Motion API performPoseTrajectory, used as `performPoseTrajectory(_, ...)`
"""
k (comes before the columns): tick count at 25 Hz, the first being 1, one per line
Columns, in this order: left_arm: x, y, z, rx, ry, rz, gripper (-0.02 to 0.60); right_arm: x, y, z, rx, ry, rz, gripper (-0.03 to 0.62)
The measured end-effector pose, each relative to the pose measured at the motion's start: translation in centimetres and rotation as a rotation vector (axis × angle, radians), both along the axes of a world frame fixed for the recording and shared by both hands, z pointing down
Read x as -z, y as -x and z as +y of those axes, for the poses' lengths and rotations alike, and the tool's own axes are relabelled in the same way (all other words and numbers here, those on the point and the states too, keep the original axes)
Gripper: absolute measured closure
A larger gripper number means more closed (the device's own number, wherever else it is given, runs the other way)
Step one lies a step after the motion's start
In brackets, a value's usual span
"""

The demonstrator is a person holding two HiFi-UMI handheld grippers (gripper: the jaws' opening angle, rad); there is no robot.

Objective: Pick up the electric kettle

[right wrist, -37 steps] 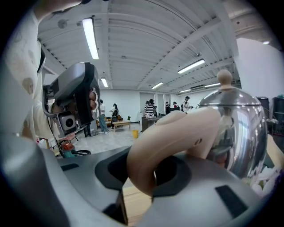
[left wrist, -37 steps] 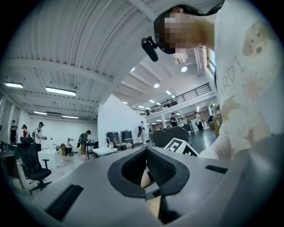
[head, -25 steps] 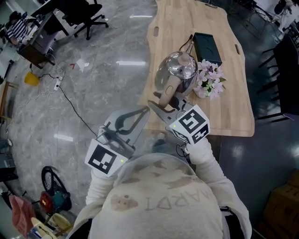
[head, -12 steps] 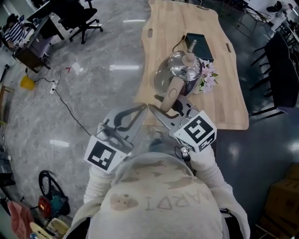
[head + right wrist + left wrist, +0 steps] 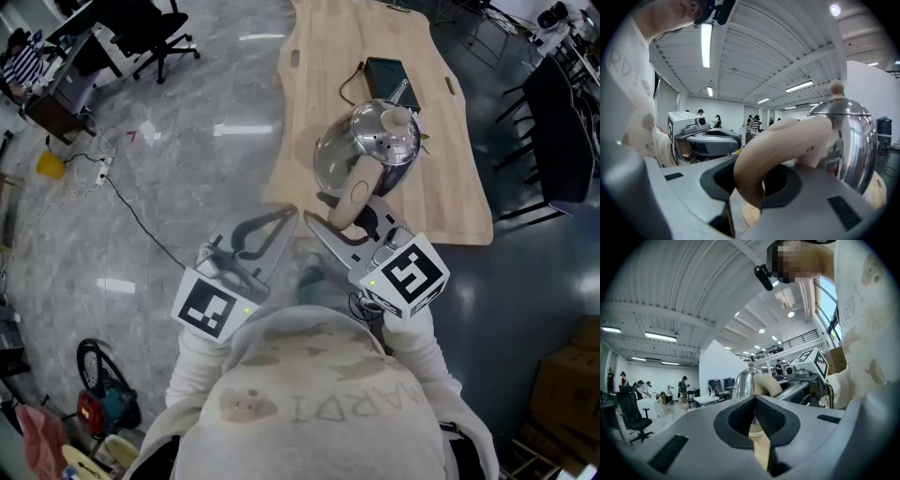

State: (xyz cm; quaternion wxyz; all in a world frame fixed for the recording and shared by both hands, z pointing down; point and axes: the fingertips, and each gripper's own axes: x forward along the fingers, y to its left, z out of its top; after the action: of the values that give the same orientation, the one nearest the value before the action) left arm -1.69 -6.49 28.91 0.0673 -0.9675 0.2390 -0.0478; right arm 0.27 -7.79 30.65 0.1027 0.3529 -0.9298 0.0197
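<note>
Left gripper jaws closed pad to pad, nothing between. Just past them: steel electric kettle, beige handle on its right side, right gripper with marker cube at that handle. Wood desk shows below the pads. Office chair and people far left.
</note>
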Motion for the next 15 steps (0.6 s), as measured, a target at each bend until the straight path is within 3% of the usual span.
performPoseTrajectory(15, 0.1, -1.3, 3.6, -0.023, -0.029, 0.016, 0.569, 1.9, -1.3, 4.8, -0.006, -0.053, -0.007, 0.473)
